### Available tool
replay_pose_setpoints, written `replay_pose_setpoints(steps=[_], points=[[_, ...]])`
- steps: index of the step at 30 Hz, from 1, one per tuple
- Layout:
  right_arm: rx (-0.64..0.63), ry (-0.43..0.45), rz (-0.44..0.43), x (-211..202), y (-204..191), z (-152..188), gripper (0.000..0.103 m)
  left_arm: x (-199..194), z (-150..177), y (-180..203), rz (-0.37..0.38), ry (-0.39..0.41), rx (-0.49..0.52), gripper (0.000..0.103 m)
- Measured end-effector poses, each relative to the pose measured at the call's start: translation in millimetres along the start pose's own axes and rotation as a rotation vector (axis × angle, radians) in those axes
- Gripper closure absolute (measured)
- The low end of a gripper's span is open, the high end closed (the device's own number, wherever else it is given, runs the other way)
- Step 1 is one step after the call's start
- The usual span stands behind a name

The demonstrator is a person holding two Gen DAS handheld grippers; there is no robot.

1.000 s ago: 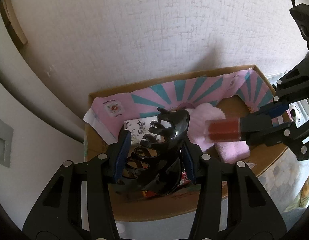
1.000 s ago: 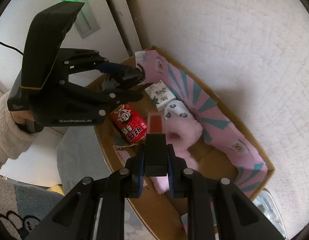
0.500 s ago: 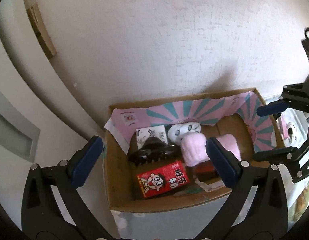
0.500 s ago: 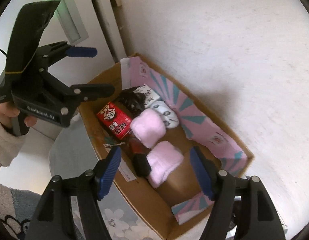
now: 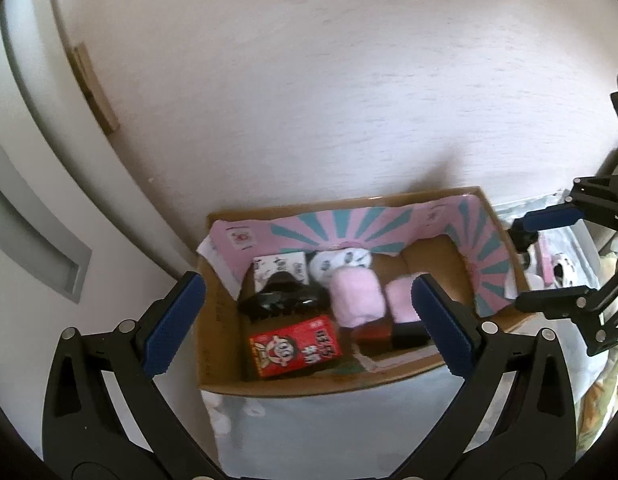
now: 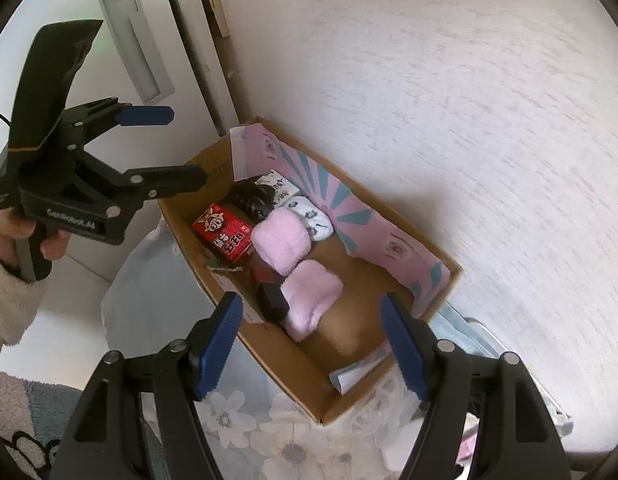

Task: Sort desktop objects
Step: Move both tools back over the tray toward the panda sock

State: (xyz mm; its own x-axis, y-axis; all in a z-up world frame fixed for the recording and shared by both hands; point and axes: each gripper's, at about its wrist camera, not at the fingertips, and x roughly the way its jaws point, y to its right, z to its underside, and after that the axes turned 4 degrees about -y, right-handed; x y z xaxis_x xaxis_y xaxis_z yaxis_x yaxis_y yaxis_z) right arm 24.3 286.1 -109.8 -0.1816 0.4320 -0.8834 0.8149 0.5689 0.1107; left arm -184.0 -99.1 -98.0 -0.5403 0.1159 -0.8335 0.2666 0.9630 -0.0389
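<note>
1. The left tool (image 5: pixel 307 322) hangs above the near rim of the cardboard box (image 5: pixel 219 320), its blue-padded fingers (image 5: pixel 175 322) spread wide apart and gripping nothing.
2. The right tool (image 6: pixel 311 344) is likewise spread wide, with nothing between its fingers (image 6: pixel 221 344), over the near end of the same box.
3. In the right wrist view a hand (image 6: pixel 13 236) in a fuzzy pale sleeve holds the left tool's grip at far left.
4. Inside the box lie a black hair claw (image 5: pixel 279 304), a red drink carton (image 5: pixel 295 346), two pink fluffy rolls (image 5: pixel 355 298), a white patterned sock (image 5: pixel 341 264), a small white printed packet (image 5: pixel 279 270) and a dark red bottle with a black cap (image 6: pixel 269 288).
5. The carton lies just in front of the claw; the bottle lies against the near wall, touching the pink rolls.
6. A pink and teal striped paper liner (image 5: pixel 361 226) stands along the box's far and right walls.
7. The box sits on a desk covered by a pale flowered cloth (image 6: pixel 269 420), pushed against a textured white wall (image 6: pixel 449 100).
8. To the left are a white door (image 6: pixel 121 20) with a recessed grey handle (image 6: pixel 133 38) and a wooden strip (image 5: pixel 93 88) on its frame.
</note>
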Motion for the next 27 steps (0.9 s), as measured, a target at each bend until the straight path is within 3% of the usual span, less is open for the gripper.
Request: replay_pose_setpoints(steps=[8, 18, 27], points=[[0.095, 0.044, -0.009, -43, 26, 30, 0.036, -27, -1, 39, 0.054, 0.017, 0.032, 0.0], [0.224, 0.065, 0.096, -113, 88, 109, 0.036, -58, -10, 109, 0.091, 0.073, 0.114, 0.0], [0.319, 0.032, 0.114, -123, 120, 177, 0.036, -55, -2, 196, 0.146, 0.044, 0.166, 0.0]])
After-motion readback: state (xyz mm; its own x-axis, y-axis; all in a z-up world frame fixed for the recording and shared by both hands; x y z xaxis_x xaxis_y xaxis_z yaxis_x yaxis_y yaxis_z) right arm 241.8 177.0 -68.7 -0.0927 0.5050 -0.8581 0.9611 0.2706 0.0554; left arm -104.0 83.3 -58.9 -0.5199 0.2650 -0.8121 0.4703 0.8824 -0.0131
